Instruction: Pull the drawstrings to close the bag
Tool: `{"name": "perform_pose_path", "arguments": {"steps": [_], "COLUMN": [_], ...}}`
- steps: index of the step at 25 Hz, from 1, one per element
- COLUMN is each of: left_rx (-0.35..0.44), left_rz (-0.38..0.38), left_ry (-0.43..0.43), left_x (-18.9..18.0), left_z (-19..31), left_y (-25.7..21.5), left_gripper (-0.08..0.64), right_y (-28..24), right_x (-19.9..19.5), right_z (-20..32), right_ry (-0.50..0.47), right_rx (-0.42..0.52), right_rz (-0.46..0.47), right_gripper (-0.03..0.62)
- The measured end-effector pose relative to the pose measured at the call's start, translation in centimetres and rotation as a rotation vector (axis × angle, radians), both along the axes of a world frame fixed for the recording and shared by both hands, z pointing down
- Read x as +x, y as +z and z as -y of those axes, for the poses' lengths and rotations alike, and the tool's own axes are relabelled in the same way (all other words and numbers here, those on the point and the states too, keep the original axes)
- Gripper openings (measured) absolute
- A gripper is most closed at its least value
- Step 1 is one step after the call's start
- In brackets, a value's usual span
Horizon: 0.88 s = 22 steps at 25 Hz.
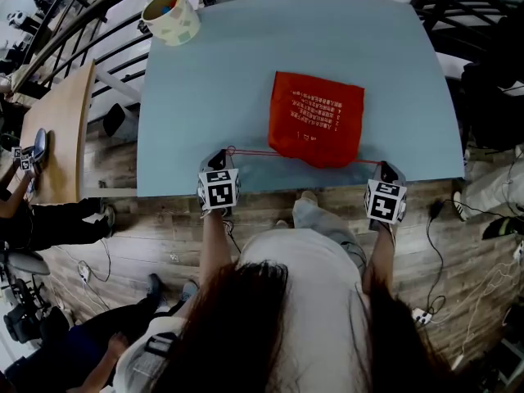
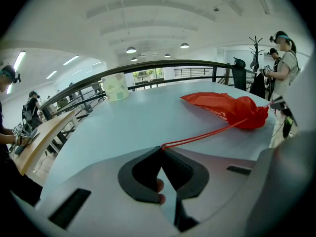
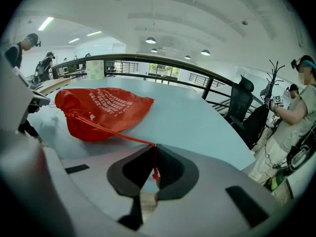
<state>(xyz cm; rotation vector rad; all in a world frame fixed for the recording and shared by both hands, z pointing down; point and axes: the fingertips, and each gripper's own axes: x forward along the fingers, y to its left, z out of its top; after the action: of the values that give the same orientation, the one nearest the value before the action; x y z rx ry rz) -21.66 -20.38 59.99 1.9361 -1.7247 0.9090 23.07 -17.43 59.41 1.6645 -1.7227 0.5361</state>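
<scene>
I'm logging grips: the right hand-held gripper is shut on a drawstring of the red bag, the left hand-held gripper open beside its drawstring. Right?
Not quite: the left gripper view shows the left hand-held gripper shut on the left drawstring, not open. The right hand-held gripper is shut on the right drawstring of the red bag.

Grey left gripper [image 2: 161,148] and right gripper [image 3: 154,146], black jaws, white shirt [image 1: 304,303].

White print on the red bag [image 1: 316,117] is blurring beyond reading; the cup [image 1: 171,16] at the table's [image 1: 213,113] far left corner is showing only indistinct coloured specks inside.
</scene>
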Motion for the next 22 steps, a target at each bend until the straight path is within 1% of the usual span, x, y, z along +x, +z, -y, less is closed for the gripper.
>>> {"name": "perform_pose_path", "arguments": {"steps": [5,10,14,22], "left_rx": [-0.001,-0.008,-0.018,-0.016], "left_rz": [0.006,0.007,-0.001,0.012], "left_ry": [0.008,-0.016,-0.055,-0.055], "left_x": [0.1,-0.4,-1.5,-1.5], "left_z": [0.1,-0.1,-0.4,-0.3], "left_y": [0.2,0.3,0.5,0.7], "left_gripper": [0.017,0.017,0.017,0.017], "right_y": [0.4,0.5,0.4,0.4], "right_x": [0.5,0.9,1.9,2.5], "right_z": [0.0,-0.2,-0.6,-0.4], "right_ry": [0.005,0.011,0.052,0.064], "right_rx": [-0.002,-0.006,-0.01,-0.004], "right_rz": [-0.011,-0.018,-0.008,0.001], "right_gripper": [0.028,0.028,0.028,0.028]}}
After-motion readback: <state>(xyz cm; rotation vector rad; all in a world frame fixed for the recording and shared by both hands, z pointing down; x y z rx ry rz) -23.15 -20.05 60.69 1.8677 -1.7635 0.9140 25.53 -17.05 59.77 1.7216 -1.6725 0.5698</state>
